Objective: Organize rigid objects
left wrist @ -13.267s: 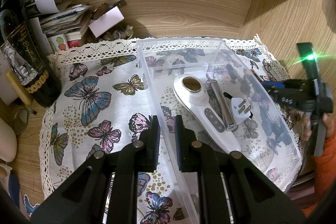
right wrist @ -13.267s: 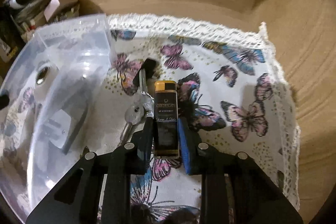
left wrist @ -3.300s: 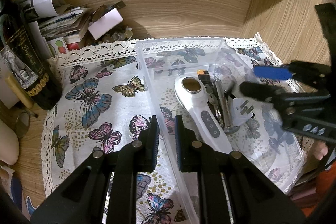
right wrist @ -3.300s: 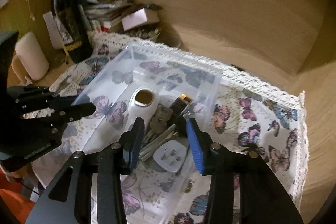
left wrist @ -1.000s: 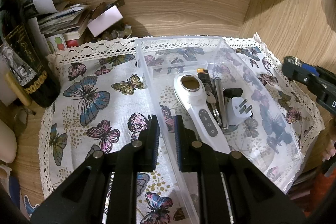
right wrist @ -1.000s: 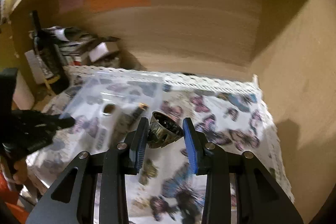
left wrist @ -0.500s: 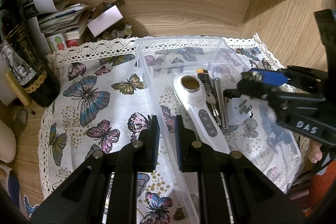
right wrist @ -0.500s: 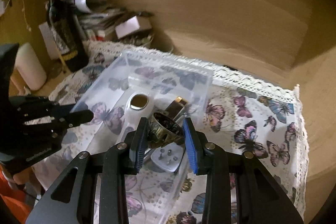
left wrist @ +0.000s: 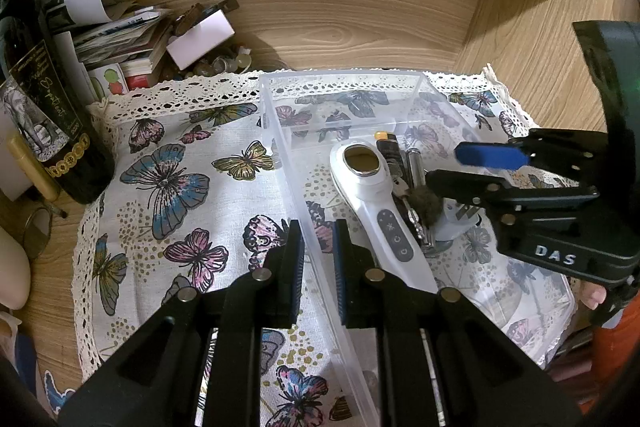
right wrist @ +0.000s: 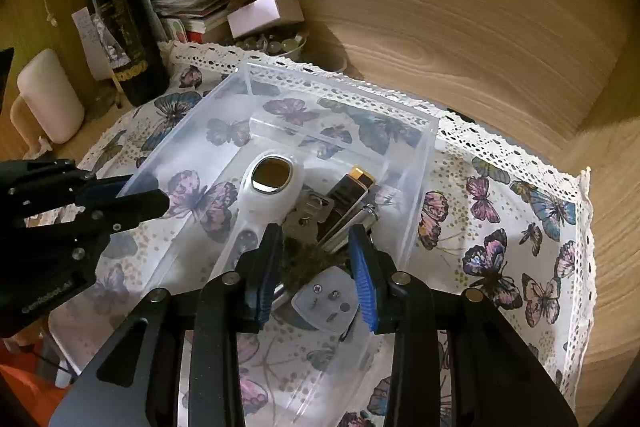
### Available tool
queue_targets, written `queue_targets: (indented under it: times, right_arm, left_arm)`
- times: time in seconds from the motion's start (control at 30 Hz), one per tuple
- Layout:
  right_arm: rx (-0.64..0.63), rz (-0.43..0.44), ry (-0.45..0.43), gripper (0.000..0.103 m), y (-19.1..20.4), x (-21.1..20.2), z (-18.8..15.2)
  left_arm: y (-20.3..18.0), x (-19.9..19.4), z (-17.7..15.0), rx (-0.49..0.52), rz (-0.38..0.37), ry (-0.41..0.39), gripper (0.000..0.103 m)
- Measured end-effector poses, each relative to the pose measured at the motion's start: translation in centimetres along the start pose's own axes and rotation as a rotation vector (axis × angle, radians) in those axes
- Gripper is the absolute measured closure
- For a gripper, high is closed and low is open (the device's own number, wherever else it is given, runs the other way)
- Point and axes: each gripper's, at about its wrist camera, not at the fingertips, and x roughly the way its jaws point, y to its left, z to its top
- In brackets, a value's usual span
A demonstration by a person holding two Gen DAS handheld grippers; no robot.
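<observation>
Wood-panelled shelf, butterfly cloth (left wrist: 176,187). Right gripper (right wrist: 316,263), stamped "DAS", hangs over the clear bin (left wrist: 416,83), fingers parted around a blurred dark object (right wrist: 308,259) above the white plug (right wrist: 326,299). Ahead of it lie a white device (right wrist: 272,183) and black lighter (right wrist: 350,191). Left gripper (left wrist: 318,255) straddles the bin's wall with a narrow gap; whether it grips, I cannot tell. Bottle (left wrist: 44,107) label reads "Septilent".

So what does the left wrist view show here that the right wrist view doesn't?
Only the left wrist view shows the left gripper straddling the clear bin's wall, and the plug's metal prongs. Only the right wrist view shows the white mug and the whole wine bottle. Both show the white handheld device, the gold-capped lighter, the keys and the butterfly cloth.
</observation>
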Motion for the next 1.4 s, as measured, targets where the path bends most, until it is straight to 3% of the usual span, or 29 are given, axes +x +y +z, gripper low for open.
queue_targets:
  times: [0.23, 0.33, 0.57, 0.93, 1.27, 1.37, 1.4]
  right_arm:
    - [0.039, -0.003, -0.056, 0.063, -0.9, -2.6, -0.8]
    - [0.048, -0.047, -0.088, 0.057, -1.2, -4.2, -1.6]
    - [0.112, -0.115, -0.124, 0.055, -3.1, -7.2, -3.9]
    - [0.231, -0.171, -0.006, 0.055, -5.5, -5.6, -9.1]
    - [0.284, -0.118, 0.104, 0.055, -5.8, -2.4, -12.2]
    - [0.311, -0.129, 0.081, 0.066, -6.1, -2.6, -12.4]
    - [0.317, -0.123, 0.078, 0.079, -6.3, -2.6, -12.4]
  left_arm:
    - [0.0, 0.0, 0.0, 0.003, 0.001, -0.003, 0.09]
    - [0.0, -0.1, 0.0, 0.001, -0.001, -0.005, 0.09]
    - [-0.1, -0.1, -0.1, 0.005, 0.002, -0.007, 0.09]
    - [-0.1, -0.2, -0.1, 0.01, 0.002, -0.011, 0.09]
    - [-0.2, -0.2, -0.1, 0.01, 0.003, -0.013, 0.09]
    - [-0.2, -0.2, -0.1, 0.011, 0.003, -0.012, 0.09]
    - [-0.2, -0.2, -0.1, 0.011, 0.003, -0.012, 0.09]
